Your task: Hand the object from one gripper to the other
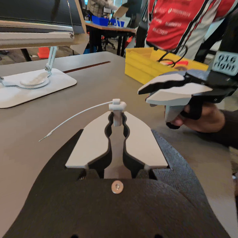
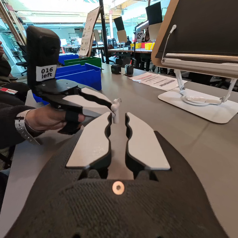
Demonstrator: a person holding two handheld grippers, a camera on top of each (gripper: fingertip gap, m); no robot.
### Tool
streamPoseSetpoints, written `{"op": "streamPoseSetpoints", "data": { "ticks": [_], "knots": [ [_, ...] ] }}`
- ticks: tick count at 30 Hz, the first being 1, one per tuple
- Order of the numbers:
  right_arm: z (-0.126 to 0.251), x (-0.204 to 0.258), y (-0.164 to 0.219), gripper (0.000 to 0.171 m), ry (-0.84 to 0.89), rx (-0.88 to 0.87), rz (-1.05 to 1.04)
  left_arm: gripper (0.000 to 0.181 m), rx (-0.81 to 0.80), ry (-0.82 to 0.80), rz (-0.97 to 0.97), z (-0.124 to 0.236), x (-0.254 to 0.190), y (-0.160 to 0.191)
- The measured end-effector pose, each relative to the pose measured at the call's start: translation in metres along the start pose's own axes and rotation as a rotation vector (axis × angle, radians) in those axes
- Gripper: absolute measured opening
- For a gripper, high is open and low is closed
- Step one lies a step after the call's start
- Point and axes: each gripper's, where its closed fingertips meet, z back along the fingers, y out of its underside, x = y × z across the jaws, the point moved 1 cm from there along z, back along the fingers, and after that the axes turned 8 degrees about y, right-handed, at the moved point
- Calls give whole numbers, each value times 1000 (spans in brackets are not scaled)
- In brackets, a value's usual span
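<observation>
Above the grey desk [image 1: 90, 82], the left hand-held gripper [image 1: 117, 116] pinches a small white object [image 1: 117, 109] at its fingertips: a plastic fitting with a thin white cord arcing off to the left, clear of the desk. The right hand-held gripper [image 2: 117, 116] faces it with jaws parted and nothing in them; in its own view the fitting's lower stem hangs just at the left fingertip, though whether it already touches is hard to tell through the blur. To do the handover well, the right should centre the stem between its pads and close firmly before the left lets go, keeping the cord free of both grippers.
</observation>
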Motion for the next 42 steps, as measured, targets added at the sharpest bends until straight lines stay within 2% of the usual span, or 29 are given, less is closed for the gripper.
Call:
{"op": "streamPoseSetpoints", "data": {
  "ticks": [4,8,11,15,20,24,31,37,42],
  "knots": [
    [-5,7,6,20,-11,32,-22,12,79,-61,-152,-6,-8,7],
    [-9,10,10,23,16,48,-24,13,90,-47,-167,-12,-22,10],
    [-10,10,10,15,25,50,-24,12,86,-45,-183,-14,-27,9],
    [-8,8,7,14,20,43,-47,12,61,-58,-228,-14,-30,6],
    [-3,-5,1,13,36,18,-101,12,12,-34,-190,-14,-31,3],
    [6,-31,-5,13,59,-12,-184,19,-20,-25,-144,-11,-27,0],
    [13,-40,0,13,-81,32,-239,24,-141,-139,-225,11,-3,-22],
    [12,-18,6,13,-207,98,-158,48,-41,-145,-255,6,7,-8],
    [15,2,10,13,-329,126,-110,38,47,-128,-447,-2,-6,3]
  ]
}}
